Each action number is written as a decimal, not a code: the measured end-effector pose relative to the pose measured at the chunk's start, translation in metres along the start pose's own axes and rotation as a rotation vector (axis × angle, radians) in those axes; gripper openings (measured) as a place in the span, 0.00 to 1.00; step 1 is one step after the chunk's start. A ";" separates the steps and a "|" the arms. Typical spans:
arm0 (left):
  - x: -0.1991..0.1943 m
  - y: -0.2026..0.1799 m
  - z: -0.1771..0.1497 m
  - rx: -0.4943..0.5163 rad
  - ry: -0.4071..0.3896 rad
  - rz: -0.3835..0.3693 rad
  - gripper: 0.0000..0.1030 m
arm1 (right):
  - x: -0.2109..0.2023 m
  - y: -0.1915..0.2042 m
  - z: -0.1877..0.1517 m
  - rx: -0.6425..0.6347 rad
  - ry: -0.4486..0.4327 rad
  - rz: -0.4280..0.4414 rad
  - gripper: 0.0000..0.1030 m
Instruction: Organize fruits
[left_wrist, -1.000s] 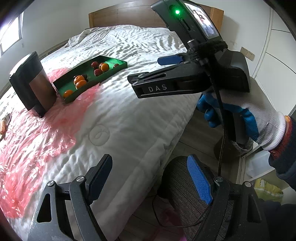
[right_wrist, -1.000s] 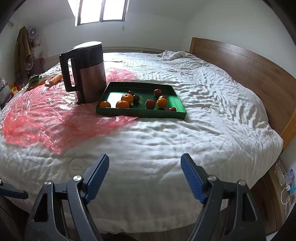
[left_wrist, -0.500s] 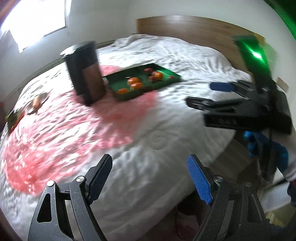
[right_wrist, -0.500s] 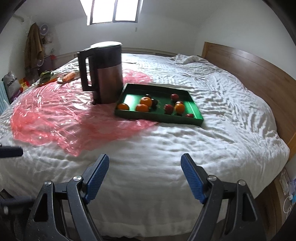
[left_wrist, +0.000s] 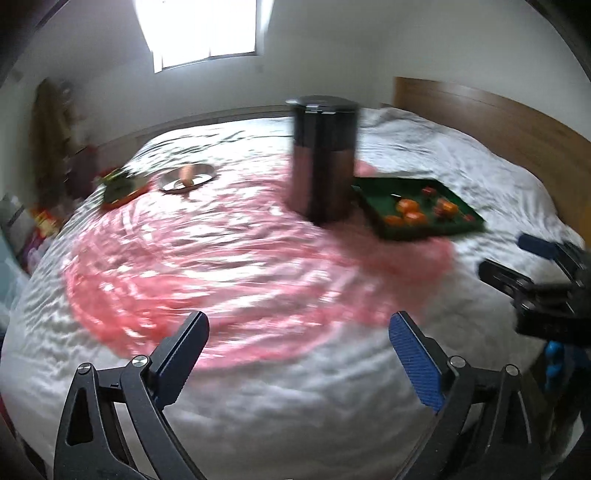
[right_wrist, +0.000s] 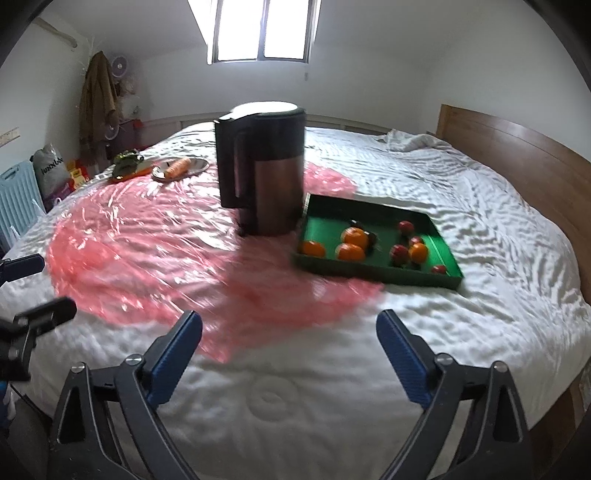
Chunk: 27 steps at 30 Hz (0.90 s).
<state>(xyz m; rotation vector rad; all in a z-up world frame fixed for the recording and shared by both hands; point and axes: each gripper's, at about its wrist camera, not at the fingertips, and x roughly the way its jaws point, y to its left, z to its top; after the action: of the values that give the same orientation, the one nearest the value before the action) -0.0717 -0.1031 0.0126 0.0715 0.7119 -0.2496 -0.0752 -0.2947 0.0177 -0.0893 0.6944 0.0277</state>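
A green tray (right_wrist: 447, 251) lies on the white bed and holds several oranges (right_wrist: 355, 237) and small red fruits (right_wrist: 405, 226). It also shows, blurred, in the left wrist view (left_wrist: 380, 192). My right gripper (right_wrist: 289, 340) is open and empty, over the bed's near part, well short of the tray. My left gripper (left_wrist: 298, 341) is open and empty, over the pink sheet, far from the tray. The right gripper's body shows at the right edge of the left wrist view (left_wrist: 546, 295).
A dark kettle (right_wrist: 264, 173) stands just left of the tray on a pink plastic sheet (right_wrist: 147, 243). A metal plate (right_wrist: 195, 168) with a carrot (right_wrist: 177, 166) and a green packet (right_wrist: 127, 160) lie far left. A wooden headboard (right_wrist: 517, 155) runs along the right.
Both grippers have swung left and moved towards the bed. The left wrist view now faces the kettle and window, with motion blur. Both stay open and empty.
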 end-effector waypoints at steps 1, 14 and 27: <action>0.003 0.009 0.001 -0.017 0.000 0.026 0.94 | 0.003 0.004 0.002 0.005 -0.007 0.002 1.00; 0.030 0.113 0.010 -0.185 -0.019 0.236 0.97 | 0.039 0.044 0.037 0.039 -0.077 -0.008 1.00; 0.055 0.154 0.017 -0.233 -0.013 0.267 0.97 | 0.067 0.064 0.054 0.074 -0.085 0.005 1.00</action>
<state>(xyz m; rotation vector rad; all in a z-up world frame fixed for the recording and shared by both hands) 0.0177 0.0322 -0.0131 -0.0574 0.7059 0.0885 0.0076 -0.2260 0.0113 -0.0156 0.6102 0.0109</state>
